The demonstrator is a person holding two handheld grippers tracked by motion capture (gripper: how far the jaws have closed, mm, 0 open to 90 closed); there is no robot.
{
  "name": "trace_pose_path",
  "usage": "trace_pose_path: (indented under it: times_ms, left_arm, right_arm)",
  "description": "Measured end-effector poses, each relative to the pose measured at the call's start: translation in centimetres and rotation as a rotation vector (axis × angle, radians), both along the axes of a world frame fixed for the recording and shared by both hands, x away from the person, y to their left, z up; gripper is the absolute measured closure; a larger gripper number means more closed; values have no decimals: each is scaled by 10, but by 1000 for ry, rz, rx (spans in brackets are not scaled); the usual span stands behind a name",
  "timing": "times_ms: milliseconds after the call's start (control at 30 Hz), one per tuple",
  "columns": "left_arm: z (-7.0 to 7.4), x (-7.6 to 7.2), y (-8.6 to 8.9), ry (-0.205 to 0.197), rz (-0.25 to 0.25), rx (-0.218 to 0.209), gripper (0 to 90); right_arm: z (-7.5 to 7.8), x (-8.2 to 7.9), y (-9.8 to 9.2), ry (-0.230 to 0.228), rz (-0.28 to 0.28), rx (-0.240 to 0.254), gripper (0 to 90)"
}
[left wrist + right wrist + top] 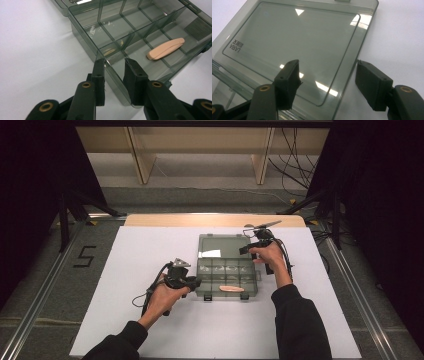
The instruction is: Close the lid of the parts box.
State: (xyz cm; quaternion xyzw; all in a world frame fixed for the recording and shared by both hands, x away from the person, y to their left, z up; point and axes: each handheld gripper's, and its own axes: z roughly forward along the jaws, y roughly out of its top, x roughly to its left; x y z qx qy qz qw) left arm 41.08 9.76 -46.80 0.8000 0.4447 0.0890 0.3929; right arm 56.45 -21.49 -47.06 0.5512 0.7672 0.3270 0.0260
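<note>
- My right gripper is the one the coming move turns on. Its jaws stand apart, astride the side edge of the open lid, one jaw over the lid's face and the other out past the edge above the white table. Neither pad presses on the plastic that I can see, so I call it released.
- From that tool the lid stretches ahead and away, with its latch edge farthest from me and its hinge low beside my jaws. I judge that closing it means swinging that edge over towards the tray.
- My left gripper is clamped across the near corner wall of the smoky compartment box, one pad outside and one inside, steadying it.
- Ahead of the left jaws, well inside the box, a pale pink piece lies in a front compartment with its long axis running along the front wall.
- In the high view my right hand is at the lid's side and my left hand at the tray's corner; the right is plainly nearer the lid.
</note>
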Motion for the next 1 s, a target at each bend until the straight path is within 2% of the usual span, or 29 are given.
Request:
trace_pose_path:
  times_ms: [67, 133, 200, 233, 267, 300, 400, 433, 500, 567, 767, 933, 967, 1000]
  left_arm:
    - [0, 0, 0, 1, -2, -2, 708]
    - [0, 0, 0, 2, -3, -2, 709]
    - [0, 0, 0, 2, -4, -1, 709]
    - [0, 0, 0, 0, -5, 0, 709]
    - [0, 0, 0, -2, -7, 2, 709]
    - [0, 0, 0, -4, -8, 4, 708]
    - [-1, 0, 1, -4, -11, 1, 709]
    - [-1, 0, 1, -4, -11, 1, 708]
    - [-1, 1, 1, -5, -12, 1, 709]
    - [-1, 1, 1, -4, -13, 0, 709]
    - [-1, 1, 1, -5, -13, 1, 709]
    - [-1, 0, 1, -8, -14, 2, 708]
    - [-1, 0, 0, -5, -11, 0, 708]
    - [-1, 0, 0, -7, -13, 1, 708]
  right_arm:
    - [-1, 0, -1, 8, -16, -5, 375]
    - [1, -2, 1, 55, -50, 30, 384]
    - [0, -2, 0, 45, -32, 23, 390]
    - [0, -2, 0, 59, -44, 48, 398]
    - [1, -2, 0, 72, -54, 51, 403]
    - [0, -1, -1, 58, -40, 46, 404]
    - [0, -2, -1, 64, -44, 55, 410]
    - [0, -3, 0, 68, -64, 63, 416]
    - [0, -3, -1, 69, -69, 69, 426]
    - [0, -4, -4, 90, -71, 91, 452]
    - [1, -6, -7, 76, -74, 106, 498]
    - [4, -10, -12, 62, -93, 134, 579]
    - [7, -12, -12, 85, -110, 137, 596]
    - [7, -12, -13, 75, -108, 143, 612]
